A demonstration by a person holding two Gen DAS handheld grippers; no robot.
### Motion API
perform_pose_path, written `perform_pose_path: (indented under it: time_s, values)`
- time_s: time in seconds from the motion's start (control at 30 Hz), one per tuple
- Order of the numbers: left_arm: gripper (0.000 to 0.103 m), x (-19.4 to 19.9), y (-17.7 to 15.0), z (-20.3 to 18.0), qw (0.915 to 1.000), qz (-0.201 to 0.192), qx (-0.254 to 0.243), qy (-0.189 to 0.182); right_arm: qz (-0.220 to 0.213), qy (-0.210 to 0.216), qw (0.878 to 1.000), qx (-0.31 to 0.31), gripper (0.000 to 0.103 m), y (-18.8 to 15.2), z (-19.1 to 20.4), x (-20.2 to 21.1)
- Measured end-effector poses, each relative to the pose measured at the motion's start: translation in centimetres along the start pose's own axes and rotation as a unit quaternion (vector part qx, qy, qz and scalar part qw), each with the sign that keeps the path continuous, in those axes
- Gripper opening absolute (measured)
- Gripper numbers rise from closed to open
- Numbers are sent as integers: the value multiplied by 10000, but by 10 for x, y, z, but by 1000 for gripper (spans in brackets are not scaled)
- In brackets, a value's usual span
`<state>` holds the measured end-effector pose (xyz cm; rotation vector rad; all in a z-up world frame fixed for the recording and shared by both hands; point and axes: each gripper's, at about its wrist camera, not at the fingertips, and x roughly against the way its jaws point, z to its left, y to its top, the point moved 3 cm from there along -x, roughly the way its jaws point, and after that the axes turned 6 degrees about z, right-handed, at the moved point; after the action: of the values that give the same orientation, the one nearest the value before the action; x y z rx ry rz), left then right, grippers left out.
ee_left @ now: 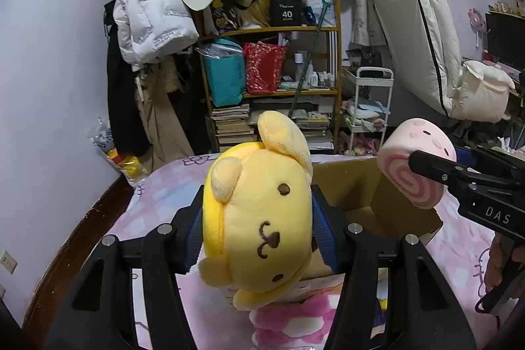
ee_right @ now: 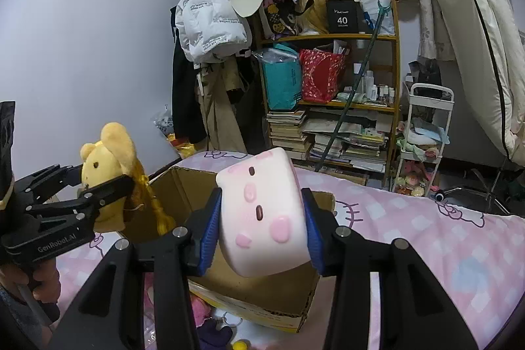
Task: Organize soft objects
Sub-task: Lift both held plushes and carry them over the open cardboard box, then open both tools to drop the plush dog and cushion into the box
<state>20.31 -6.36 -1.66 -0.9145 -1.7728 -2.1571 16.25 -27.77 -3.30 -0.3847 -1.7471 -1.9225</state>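
My left gripper is shut on a yellow plush dog, held above the bed near the left side of an open cardboard box. It also shows in the right wrist view, with the left gripper around it. My right gripper is shut on a pink-and-white roll-cake plush, held above the box. In the left wrist view the roll plush is at the right with the right gripper on it.
The bed has a pink cartoon-print sheet. A pink plush lies by the box's near side. A cluttered shelf, hanging coats, a white trolley and a propped mattress stand beyond the bed.
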Motion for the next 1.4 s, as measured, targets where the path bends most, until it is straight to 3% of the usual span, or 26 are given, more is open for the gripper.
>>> perform_pose_path:
  time_s: [0.13, 0.23, 0.3, 0.67, 0.77, 0.87, 0.93, 1.03, 1.1, 1.4]
  values:
    - [58, -8, -2, -5, 9999, 111, -20, -110, 13, 161, 9998, -65, 51, -1, 0, -3]
    - [60, -17, -5, -8, 9992, 371, -88, -75, 85, -99, 9998, -145, 54, -5, -3, -9]
    - [60, -22, -9, -10, 9988, 485, -100, -38, 186, -47, 9997, -172, 54, -9, -5, -14]
    - [76, -28, -12, 0, 9982, 596, 43, 73, 340, -14, 9992, -216, 59, -17, -8, -20]
    - [84, -27, -13, 4, 9980, 603, 104, 135, 268, -28, 9994, -199, 77, -16, -8, -16]
    - [85, -25, -15, 6, 9977, 643, 97, 210, 205, -20, 9996, -196, 82, -15, -6, -10]
    - [99, -22, -17, 8, 9969, 666, 90, 408, 293, -12, 9994, -195, 90, -16, -5, -9]
    - [101, -14, -19, 11, 9966, 595, 101, 561, 354, 20, 9989, -306, 94, -17, -6, -5]
    - [101, -10, -20, 14, 9963, 648, 172, 542, 414, 42, 9982, -430, 103, -18, -7, -2]
    - [101, 12, -34, 21, 9943, 933, 307, 423, 491, -102, 9975, -507, 103, -26, -2, 26]
